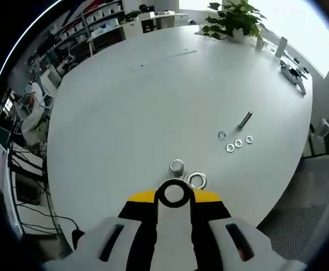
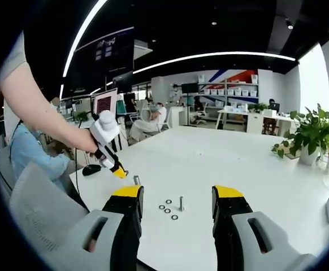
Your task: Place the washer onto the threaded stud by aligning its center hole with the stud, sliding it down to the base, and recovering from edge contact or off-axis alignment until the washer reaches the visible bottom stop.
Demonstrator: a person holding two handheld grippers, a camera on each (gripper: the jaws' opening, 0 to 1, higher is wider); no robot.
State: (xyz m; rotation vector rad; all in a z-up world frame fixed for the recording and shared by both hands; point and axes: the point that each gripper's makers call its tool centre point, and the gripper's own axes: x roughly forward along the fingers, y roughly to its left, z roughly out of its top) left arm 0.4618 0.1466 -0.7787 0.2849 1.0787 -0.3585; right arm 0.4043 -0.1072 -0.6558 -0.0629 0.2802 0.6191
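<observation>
White table (image 2: 249,169), items left to right. Left gripper (image 2: 119,172): held in a person's hand (image 2: 88,141), yellow tips closed together, poised just above an upright metal piece (image 2: 136,180) near the table's edge; in the left gripper view its tips (image 1: 173,195) pinch a washer (image 1: 173,193), with a short nut-like cylinder (image 1: 176,166) and a loose ring (image 1: 197,180) just beyond. Four spare washers (image 2: 167,208). Threaded stud (image 2: 181,202), upright, bare. Right gripper (image 2: 176,206): jaws wide apart, holding nothing. Potted plant (image 2: 308,135), far right.
</observation>
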